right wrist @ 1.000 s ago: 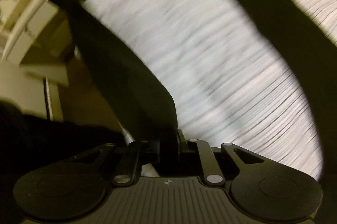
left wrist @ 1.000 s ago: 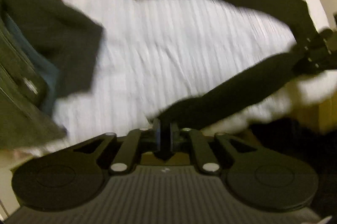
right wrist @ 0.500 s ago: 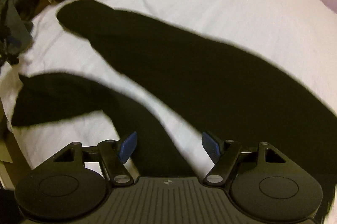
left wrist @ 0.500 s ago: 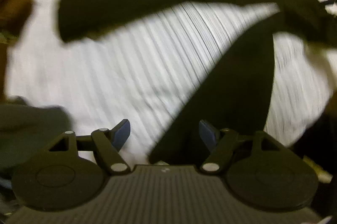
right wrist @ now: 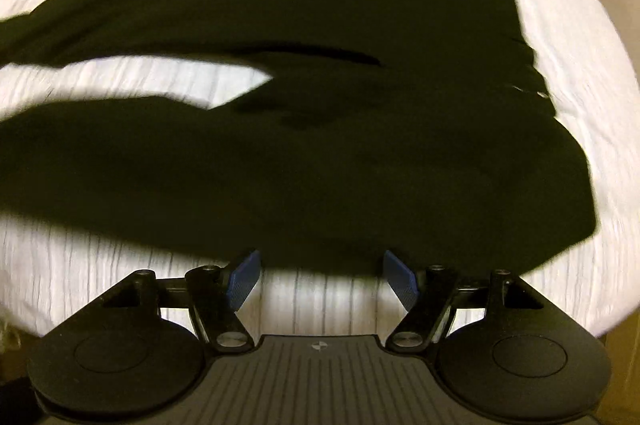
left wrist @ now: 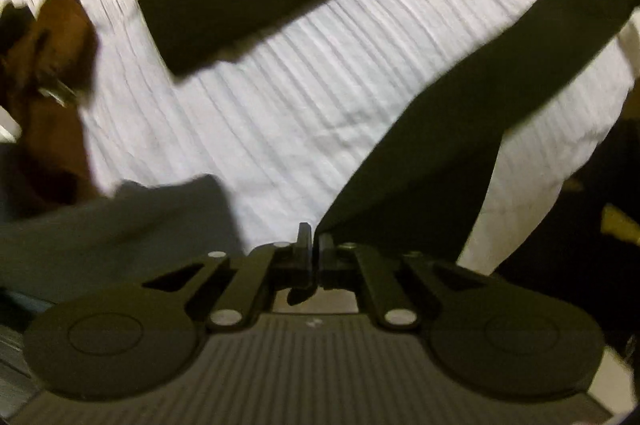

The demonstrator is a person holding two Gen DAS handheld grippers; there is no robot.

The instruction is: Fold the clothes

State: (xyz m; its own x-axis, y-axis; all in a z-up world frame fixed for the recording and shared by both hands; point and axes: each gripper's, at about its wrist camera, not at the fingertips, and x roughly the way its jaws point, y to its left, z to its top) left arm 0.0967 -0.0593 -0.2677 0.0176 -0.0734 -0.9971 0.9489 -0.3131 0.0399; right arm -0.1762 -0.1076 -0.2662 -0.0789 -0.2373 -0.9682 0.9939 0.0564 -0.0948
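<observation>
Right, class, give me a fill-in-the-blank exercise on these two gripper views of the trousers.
1. The left tool is ___ on a leg of the black trousers.
2. The right tool is ___.
3. The trousers lie on a ___ bedsheet.

Missing words: shut; open; white

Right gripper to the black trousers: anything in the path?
Nothing visible. The right gripper has its jaws open over bare white bedspread, and the near edge of the black trousers lies just ahead of the fingertips. The left gripper is shut on a trouser leg.
</observation>
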